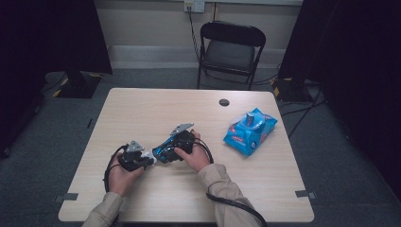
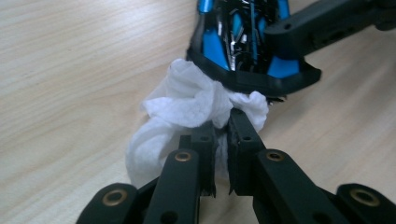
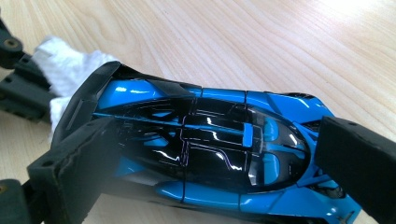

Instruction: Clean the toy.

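**A toy car held in one gripper, a white wipe pressed to it by the other**

The right gripper is clenched on a blue and black toy car. In the right gripper view its two black jaws stand at both sides of the car, one jaw against the rear part near the wing and the other against the front part, and the car lies between them just above the wooden table.

The left gripper is closed on a crumpled white wipe. In the left gripper view the jaws are almost together, with folds of the wipe pinched between their tips. The bunch of the wipe spreads in front of the jaws and to their left side, and its far edge touches the black rear wing of the car. The lower part of the wipe hangs near the table surface; if it touches the table, I cannot tell.

In the high view the two grippers meet tip to tip near the front middle of the table, each one held by a hand with a beige sleeve behind it.

To the far right of the right gripper, well apart from it, a blue packet of wipes lies on the table. Behind the table stands a black folding chair.
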{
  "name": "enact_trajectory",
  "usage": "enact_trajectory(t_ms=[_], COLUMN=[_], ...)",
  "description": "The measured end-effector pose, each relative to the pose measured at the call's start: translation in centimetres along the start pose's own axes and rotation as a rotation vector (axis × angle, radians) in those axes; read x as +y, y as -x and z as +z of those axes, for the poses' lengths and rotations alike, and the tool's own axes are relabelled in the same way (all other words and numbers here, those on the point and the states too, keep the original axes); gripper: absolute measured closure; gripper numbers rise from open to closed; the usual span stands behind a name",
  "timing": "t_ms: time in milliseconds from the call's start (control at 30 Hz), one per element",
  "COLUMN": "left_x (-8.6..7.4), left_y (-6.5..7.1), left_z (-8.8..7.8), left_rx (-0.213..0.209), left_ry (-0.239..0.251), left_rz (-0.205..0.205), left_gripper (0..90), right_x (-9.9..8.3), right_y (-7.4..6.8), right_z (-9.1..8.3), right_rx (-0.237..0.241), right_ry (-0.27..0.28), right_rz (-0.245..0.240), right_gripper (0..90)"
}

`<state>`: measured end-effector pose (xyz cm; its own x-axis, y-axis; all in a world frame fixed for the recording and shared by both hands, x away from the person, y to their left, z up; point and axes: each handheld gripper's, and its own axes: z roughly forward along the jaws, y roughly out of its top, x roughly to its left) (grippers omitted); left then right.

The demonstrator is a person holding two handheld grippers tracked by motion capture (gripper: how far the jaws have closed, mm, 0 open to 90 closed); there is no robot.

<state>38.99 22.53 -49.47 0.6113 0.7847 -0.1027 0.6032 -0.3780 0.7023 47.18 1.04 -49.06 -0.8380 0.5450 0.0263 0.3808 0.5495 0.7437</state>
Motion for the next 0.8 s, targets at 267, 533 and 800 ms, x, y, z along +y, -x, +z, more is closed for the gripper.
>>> enact_trajectory(t_ms=[267, 533, 800], left_x=[-0.2, -0.1, 0.2], left_y=[0.9, 2.1, 2.9], left_z=[-0.3, -0.1, 0.2], left_rx=[-0.044, -0.062, -0.074], left_ry=[-0.019, -0.031, -0.038], left_rz=[-0.018, 0.004, 0.016], left_gripper=[83.2, 83.2, 83.1], right_x=[-0.1, -0.2, -0.3], right_y=[0.0, 0.0, 0.0], right_z=[0.0, 0.0, 0.0], right_rx=[0.001, 0.000, -0.002], right_ry=[0.002, 0.011, 0.019], right_rz=[0.001, 0.000, 0.003], right_gripper=[0.0, 0.0, 0.0])
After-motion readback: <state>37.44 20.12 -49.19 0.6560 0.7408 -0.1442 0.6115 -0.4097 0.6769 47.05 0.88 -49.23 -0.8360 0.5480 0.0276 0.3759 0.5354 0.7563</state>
